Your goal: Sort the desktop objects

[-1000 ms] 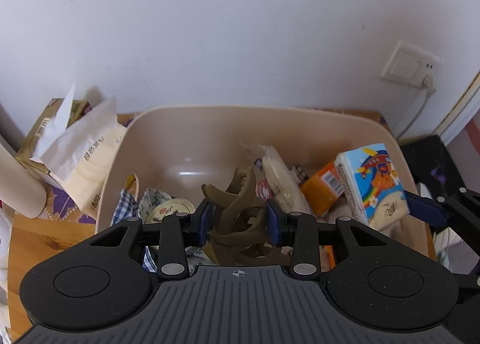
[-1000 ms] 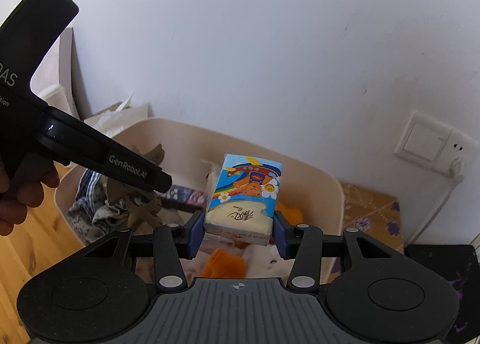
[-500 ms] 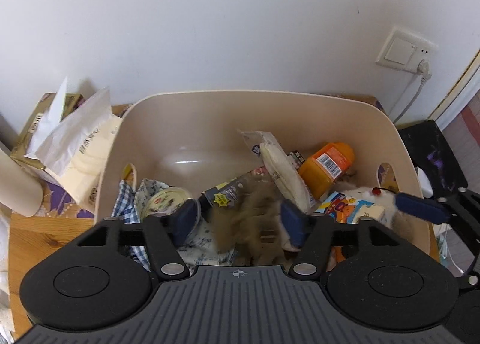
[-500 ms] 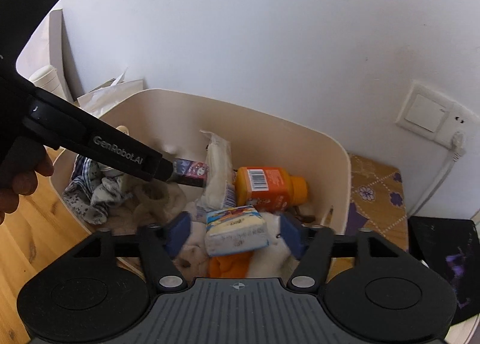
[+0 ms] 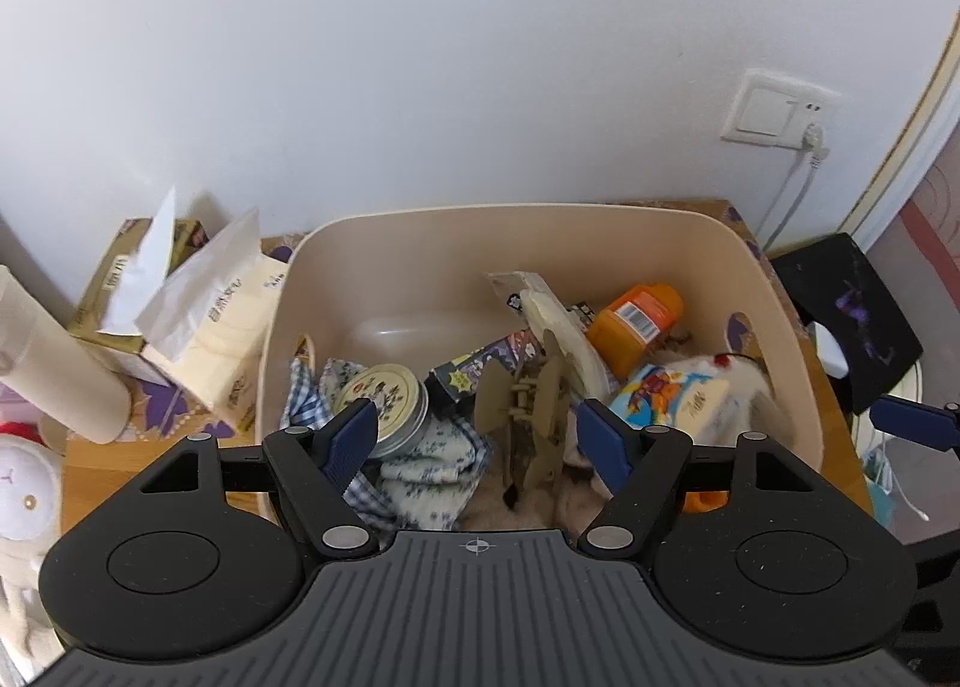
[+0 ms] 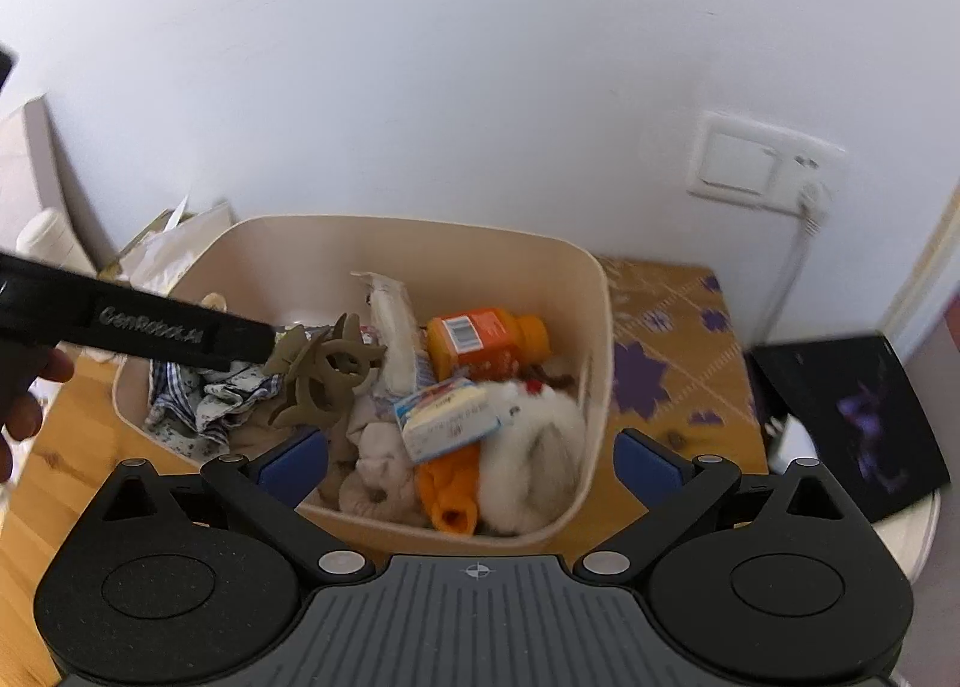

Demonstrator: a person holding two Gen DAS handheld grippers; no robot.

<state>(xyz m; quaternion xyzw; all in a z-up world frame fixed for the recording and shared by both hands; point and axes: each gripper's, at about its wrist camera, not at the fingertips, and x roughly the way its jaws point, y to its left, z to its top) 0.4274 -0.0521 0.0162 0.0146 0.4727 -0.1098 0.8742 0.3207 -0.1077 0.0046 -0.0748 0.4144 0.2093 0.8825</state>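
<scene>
A beige plastic bin (image 5: 774, 291) (image 6: 594, 291) holds several objects. A brown hair claw clip (image 5: 528, 417) (image 6: 324, 375) lies on cloth in the bin. A colourful tissue pack (image 5: 672, 399) (image 6: 447, 423) lies on white fluffy fabric. My left gripper (image 5: 477, 435) is open and empty above the clip. My right gripper (image 6: 471, 462) is open and empty above the bin's near edge. An orange bottle (image 5: 636, 321) (image 6: 486, 342) and a round tin (image 5: 381, 399) lie in the bin too.
Tissue boxes (image 5: 198, 315) and a white cylinder (image 5: 54, 363) stand left of the bin on the wooden desk (image 5: 102, 459). A black object (image 5: 852, 315) (image 6: 852, 405) sits to the right. A wall socket with a plugged cable (image 5: 780, 111) is behind.
Both grippers opened. The left one dropped the hair clip into the bin, the right one dropped the tissue pack. Both have pulled back and opened wider.
</scene>
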